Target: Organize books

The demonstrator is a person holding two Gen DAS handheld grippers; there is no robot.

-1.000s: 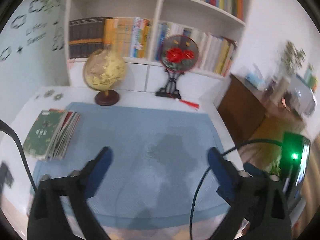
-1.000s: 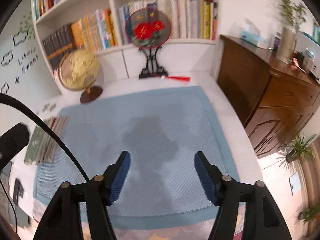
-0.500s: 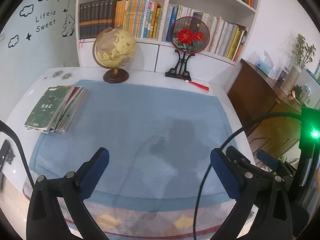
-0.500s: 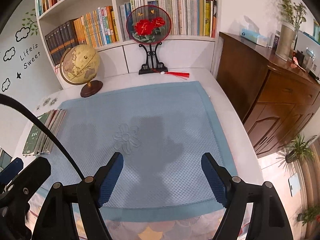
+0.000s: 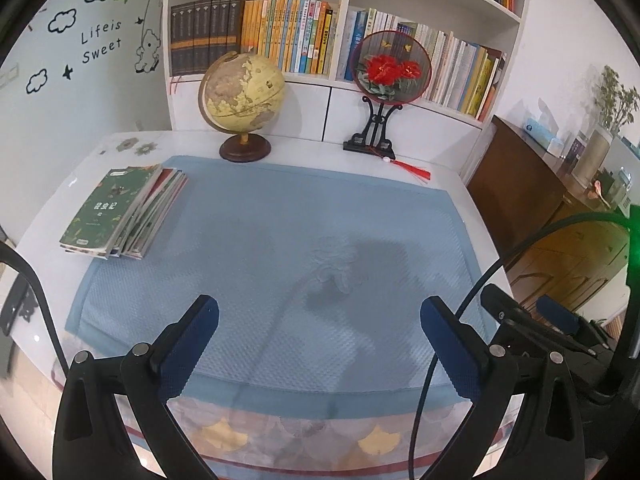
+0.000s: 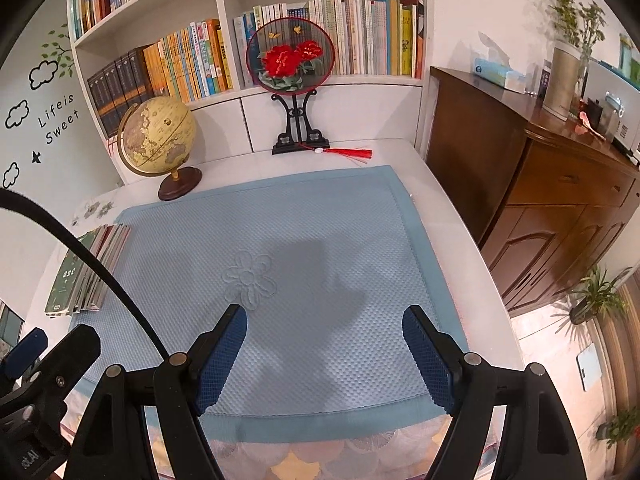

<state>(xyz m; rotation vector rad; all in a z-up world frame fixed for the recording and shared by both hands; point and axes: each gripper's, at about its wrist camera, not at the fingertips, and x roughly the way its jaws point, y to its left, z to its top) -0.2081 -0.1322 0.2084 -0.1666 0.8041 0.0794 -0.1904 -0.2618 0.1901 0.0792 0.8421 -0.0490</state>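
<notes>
Two hand-held grippers poised over a blue quilted mat, with a fanned stack of thin paperback books at the mat's far left edge.

The left black gripper with blue finger pads (image 5: 319, 316) has its jaws spread wide and holds nothing; the right black gripper with blue finger pads (image 6: 324, 322) is likewise spread wide and empty, both hovering above the near half of the light-blue textured mat (image 5: 256, 232). The stack of thin books, a green-covered one on top (image 5: 120, 212), lies flat, partly on the mat and partly on the white tabletop (image 5: 88, 168), well apart from both grippers. Behind the mat stand a cream-coloured globe on a dark wooden base (image 5: 242, 98) and a round red-flowered fan on a black stand (image 5: 392, 68), before a white bookshelf filled with upright books (image 5: 280, 40). A brown wooden cabinet (image 6: 532, 184) is just beside the table's right side.
</notes>
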